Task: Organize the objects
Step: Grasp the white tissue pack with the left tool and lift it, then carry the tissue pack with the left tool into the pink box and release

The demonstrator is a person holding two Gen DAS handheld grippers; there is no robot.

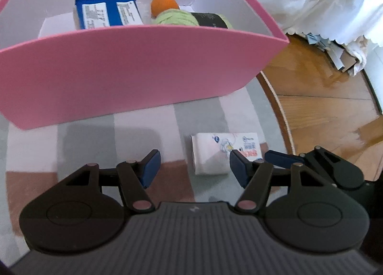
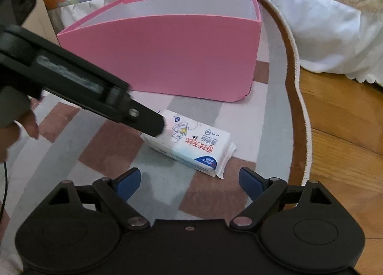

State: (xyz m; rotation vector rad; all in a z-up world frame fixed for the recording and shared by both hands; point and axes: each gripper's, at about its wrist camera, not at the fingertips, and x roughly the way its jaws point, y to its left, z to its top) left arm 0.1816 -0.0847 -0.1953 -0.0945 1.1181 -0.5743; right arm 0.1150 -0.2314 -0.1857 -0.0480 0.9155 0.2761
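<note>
Both grippers are wide open with nothing in them, the right gripper (image 2: 189, 182) hanging just short of the tissue pack (image 2: 191, 144) and the left gripper (image 1: 194, 167) low beside it from the other side, its tip looking about level with the pack's far corner. Biggest risk, I'd say: the two tools crowd the same small pack, so one could knock it sideways on the rug (image 2: 71, 155) or bump the other's fingers before anything closes. It's also a soft plastic wrap, so a pinch on the crimped end would probably just slip or crumple. The pack itself is white with red lettering, a little cartoon and a blue corner, lying flat and skewed on the striped rug, well in front of the pink box (image 2: 167, 59). Further back, the box already holds a blue packet (image 1: 107, 13), something orange (image 1: 164, 4) and a green bundle (image 1: 177, 17).
</note>
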